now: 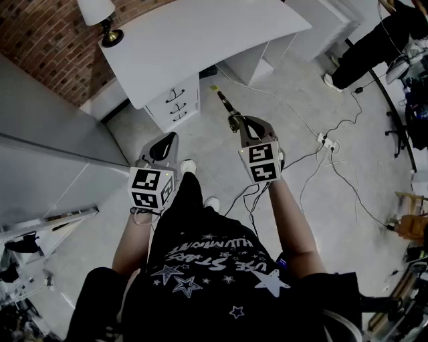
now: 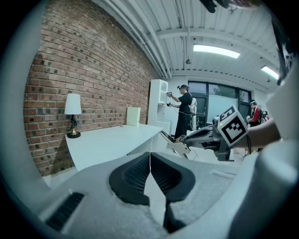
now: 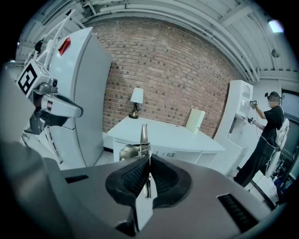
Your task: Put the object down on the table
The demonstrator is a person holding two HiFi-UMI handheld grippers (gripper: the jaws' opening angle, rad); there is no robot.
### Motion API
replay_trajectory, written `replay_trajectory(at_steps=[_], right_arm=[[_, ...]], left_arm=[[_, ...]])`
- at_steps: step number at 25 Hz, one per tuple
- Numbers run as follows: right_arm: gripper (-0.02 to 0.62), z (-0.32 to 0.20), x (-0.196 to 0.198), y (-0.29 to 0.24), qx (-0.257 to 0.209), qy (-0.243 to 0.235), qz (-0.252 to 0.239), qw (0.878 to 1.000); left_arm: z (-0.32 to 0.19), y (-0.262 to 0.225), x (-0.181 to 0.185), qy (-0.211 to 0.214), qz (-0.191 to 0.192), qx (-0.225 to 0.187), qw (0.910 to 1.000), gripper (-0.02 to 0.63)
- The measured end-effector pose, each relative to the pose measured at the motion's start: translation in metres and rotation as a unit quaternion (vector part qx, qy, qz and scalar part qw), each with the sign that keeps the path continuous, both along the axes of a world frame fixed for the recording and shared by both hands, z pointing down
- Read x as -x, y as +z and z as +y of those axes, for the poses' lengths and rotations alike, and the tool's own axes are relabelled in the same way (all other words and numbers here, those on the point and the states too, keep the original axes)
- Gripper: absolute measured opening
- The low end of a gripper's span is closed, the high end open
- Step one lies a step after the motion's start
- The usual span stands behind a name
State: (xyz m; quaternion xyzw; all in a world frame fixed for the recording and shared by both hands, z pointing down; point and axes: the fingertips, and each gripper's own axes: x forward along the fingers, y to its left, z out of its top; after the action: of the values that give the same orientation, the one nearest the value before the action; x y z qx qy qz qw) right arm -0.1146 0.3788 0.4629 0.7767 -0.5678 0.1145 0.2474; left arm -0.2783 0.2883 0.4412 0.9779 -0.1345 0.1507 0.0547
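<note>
- Right tool [image 3: 148, 161], ribbed black jaws pressed together, grips a slim, shiny metal object [image 3: 143, 135].
- Left tool [image 2: 150, 163] closed, empty.
- Smooth white surface [image 1: 200, 40] beside rough brick wall [image 3: 187, 70].

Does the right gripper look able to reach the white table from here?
Probably yes, after a step forward: the right gripper, shut on a metal tool, is over floor short of the table, whose near top is bare.

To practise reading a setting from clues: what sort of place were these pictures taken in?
Probably an indoor lab or studio dressed as a room: a white desk with a lamp against a brick wall, and a cabled power strip lying on the bare floor.
</note>
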Motion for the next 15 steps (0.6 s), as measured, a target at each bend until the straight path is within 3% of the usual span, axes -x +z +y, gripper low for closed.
replay_trajectory(at_steps=[9, 15], right_arm=[[0.012, 0.001, 0.001, -0.001, -0.005, 0.003, 0.000, 1.000], [0.011, -0.010, -0.020, -0.006, -0.003, 0.019, 0.005, 1.000]], left_arm=[[-0.002, 0.006, 0.006, 0.002, -0.004, 0.004, 1.0000, 0.021], [-0.028, 0.002, -0.013, 0.008, 0.002, 0.006, 0.9999, 0.021]])
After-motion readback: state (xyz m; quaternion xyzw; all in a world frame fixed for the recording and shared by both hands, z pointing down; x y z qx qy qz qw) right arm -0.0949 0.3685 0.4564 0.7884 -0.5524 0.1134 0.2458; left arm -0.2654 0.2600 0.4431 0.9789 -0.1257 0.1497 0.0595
